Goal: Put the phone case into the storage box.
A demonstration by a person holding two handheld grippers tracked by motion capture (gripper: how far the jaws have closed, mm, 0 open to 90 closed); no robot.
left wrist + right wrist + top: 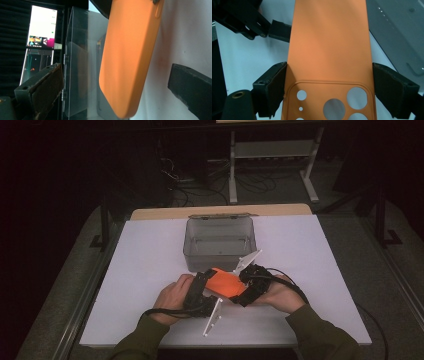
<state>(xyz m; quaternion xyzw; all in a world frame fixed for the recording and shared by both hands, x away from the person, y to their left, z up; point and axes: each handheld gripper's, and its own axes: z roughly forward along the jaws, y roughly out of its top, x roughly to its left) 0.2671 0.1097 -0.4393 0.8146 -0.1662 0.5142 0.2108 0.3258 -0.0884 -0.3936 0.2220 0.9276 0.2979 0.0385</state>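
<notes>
1. Orange phone case (226,282) hangs just in front of the clear plastic box (220,241), held off the white table (150,245) between my two grippers.
2. My right gripper (328,85) pinches the case by its long edges at the camera-cutout end; in the right gripper view both black pads press against the orange sides, and the round lens holes sit between them.
3. My left gripper (120,100) stands spread: in the left gripper view the case passes between its jaws, clear of both, with white table showing beside the right-hand one.
4. From the high view, the left gripper (200,292) sits at the case's end farther from the box, and the right gripper (252,282) at the end nearer the box's front right corner.
5. The box stands open and looks empty, its lid (222,216) hinged back behind it.
6. Each gripper carries a pale three-cornered plate; the left plate (214,316) points toward my side of the table, away from the box.
7. A lit screen (42,26) shows beyond the box in the left gripper view; I cannot read its content.
</notes>
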